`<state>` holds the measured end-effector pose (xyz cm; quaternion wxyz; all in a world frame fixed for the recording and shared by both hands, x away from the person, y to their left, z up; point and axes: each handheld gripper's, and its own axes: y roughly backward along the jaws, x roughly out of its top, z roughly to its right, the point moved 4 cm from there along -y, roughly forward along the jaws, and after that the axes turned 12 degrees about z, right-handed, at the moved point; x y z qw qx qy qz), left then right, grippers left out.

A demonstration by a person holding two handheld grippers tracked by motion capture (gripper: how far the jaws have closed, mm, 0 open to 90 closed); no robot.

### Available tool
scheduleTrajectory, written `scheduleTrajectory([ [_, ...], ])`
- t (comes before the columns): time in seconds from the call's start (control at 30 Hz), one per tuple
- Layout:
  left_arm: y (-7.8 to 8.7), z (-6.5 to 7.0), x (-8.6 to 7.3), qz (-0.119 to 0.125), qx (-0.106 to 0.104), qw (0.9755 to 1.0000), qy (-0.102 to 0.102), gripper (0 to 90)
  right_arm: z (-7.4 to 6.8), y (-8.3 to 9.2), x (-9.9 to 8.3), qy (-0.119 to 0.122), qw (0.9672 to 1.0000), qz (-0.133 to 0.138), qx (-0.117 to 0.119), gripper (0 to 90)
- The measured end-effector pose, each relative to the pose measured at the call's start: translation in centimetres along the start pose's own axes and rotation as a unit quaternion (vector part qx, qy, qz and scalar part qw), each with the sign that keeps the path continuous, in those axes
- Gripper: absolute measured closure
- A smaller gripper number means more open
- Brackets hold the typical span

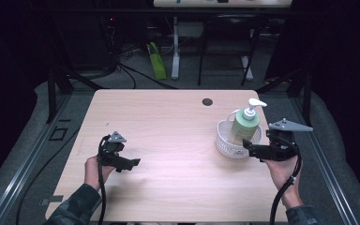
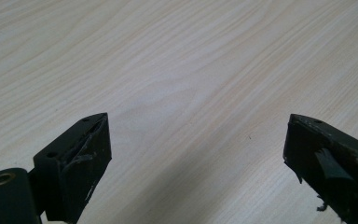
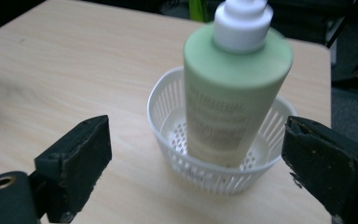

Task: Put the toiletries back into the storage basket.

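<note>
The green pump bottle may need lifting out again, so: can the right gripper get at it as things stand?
Probably yes. The right gripper is open, its jaws spread wider than the green pump bottle, which stands in the white basket straight ahead. The low basket rim leaves the upper body free.

A pale wood-grain surface (image 1: 168, 136) carries a white perforated basket (image 1: 227, 145), set near its right edge.
</note>
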<state>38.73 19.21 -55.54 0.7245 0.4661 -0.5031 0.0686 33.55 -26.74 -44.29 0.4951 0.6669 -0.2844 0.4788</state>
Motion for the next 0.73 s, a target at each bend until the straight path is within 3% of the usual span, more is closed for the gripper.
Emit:
scheduleTrajectory([
  [0.23, -0.1, -0.1, -0.1, -0.002, -0.002, 1.0, -0.001, 7.6, -0.5, 0.8, -3.7, -0.013, 0.9993, -0.036, 0.002, 6.3],
  [0.37, -0.3, -0.3, -0.2, -0.007, -0.003, 1.0, -0.003, 7.6, 0.0, 1.2, -5.8, -0.019, 0.9991, -0.037, -0.01, 6.5],
  [0.43, -0.4, -0.4, -0.2, -0.007, -0.004, 1.0, -0.002, 7.6, 0.3, 1.2, -6.8, -0.026, 0.9984, -0.05, -0.011, 6.3],
  [0.73, -0.8, -0.7, -0.4, -0.015, -0.006, 0.9999, 0.006, 7.5, 0.8, 0.9, -8.1, -0.025, 0.9974, -0.066, -0.014, 6.4],
])
